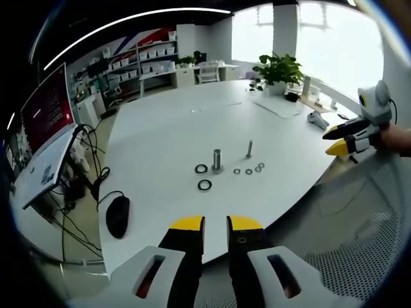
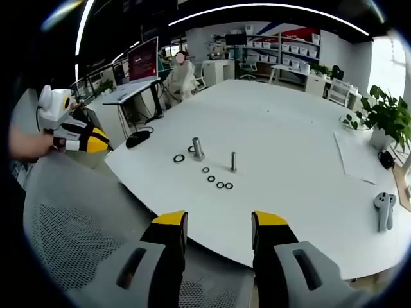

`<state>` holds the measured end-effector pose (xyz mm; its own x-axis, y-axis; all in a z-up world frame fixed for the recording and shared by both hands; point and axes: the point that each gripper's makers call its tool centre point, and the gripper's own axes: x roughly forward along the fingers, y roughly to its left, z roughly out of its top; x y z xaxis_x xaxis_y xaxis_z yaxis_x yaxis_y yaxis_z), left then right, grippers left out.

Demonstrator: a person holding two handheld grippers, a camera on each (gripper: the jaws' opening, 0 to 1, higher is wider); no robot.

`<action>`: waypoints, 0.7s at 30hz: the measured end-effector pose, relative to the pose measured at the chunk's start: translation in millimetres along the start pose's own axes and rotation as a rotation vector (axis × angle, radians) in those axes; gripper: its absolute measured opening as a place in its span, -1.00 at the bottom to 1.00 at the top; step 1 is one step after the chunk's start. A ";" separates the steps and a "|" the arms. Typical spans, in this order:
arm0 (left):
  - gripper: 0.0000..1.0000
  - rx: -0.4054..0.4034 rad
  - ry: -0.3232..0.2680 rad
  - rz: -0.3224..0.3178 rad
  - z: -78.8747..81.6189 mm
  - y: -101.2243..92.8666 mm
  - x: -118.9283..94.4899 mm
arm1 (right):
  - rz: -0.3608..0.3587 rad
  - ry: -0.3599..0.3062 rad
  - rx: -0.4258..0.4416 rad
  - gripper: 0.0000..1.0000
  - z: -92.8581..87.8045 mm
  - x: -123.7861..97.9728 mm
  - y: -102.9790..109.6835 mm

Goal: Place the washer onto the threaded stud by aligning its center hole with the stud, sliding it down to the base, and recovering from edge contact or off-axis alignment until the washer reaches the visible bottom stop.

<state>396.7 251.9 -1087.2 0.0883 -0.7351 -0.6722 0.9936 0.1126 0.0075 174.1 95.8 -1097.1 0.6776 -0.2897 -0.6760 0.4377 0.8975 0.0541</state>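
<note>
The washers lie flat on the white table (image 1: 160, 128), in its middle part and well away from every edge: two larger dark rings, one (image 1: 201, 169) just beside the thick stud (image 1: 217, 159) and another (image 1: 205, 185) a little nearer to the table edge that faces the left gripper, and a short row of small washers (image 1: 248, 171) at the foot of the thin stud (image 1: 249, 149). Both studs stand upright and bare, so I judge that no washer is placed yet; the loose rings seem laid close to the studs so that each pick needs only a short carry. The left gripper (image 1: 216, 223) hangs outside the table edge, pointing toward the studs, its jaws nearly together with a narrow gap and nothing between them. The right gripper (image 2: 218, 220) is also off the table, over the mesh back of a chair (image 2: 77, 218), with jaws wide apart and empty. A black mouse (image 1: 117, 215) lies near the table corner, and a potted plant (image 1: 279, 69) stands at the far edge.
</note>
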 end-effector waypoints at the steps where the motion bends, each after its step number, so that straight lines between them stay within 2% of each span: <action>1: -0.78 0.000 0.002 0.004 -0.3 1.0 0.0 | 0.007 0.003 -0.001 -0.12 -0.4 0.4 1.9; 3: -0.78 -0.008 0.016 0.014 -1.6 2.8 0.5 | 0.019 0.005 -0.006 -0.12 0.7 -0.1 4.3; 8: -0.78 -0.021 0.030 0.050 -5.6 11.2 -0.9 | 0.034 -0.040 0.014 -0.12 9.9 -5.4 9.0; 12: -0.78 -0.002 0.044 0.047 -6.4 6.4 -0.8 | 0.047 -0.022 0.013 -0.12 5.3 -3.6 12.5; 15: -0.78 0.007 0.025 0.054 -2.4 7.0 -2.5 | 0.059 -0.029 0.024 -0.10 7.1 -4.4 12.9; 18: -0.78 -0.035 0.030 0.072 -3.0 15.0 -2.3 | 0.065 -0.024 0.005 -0.10 8.0 -2.7 16.1; 21: -0.78 -0.029 0.031 0.069 -1.8 11.3 -2.3 | 0.079 -0.017 0.025 -0.10 7.0 -2.3 16.7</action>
<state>407.7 256.1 -1086.9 0.1537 -0.7040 -0.6934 0.9828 0.1814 0.0336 184.0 109.2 -1089.5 0.7204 -0.2243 -0.6563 0.3970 0.9092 0.1250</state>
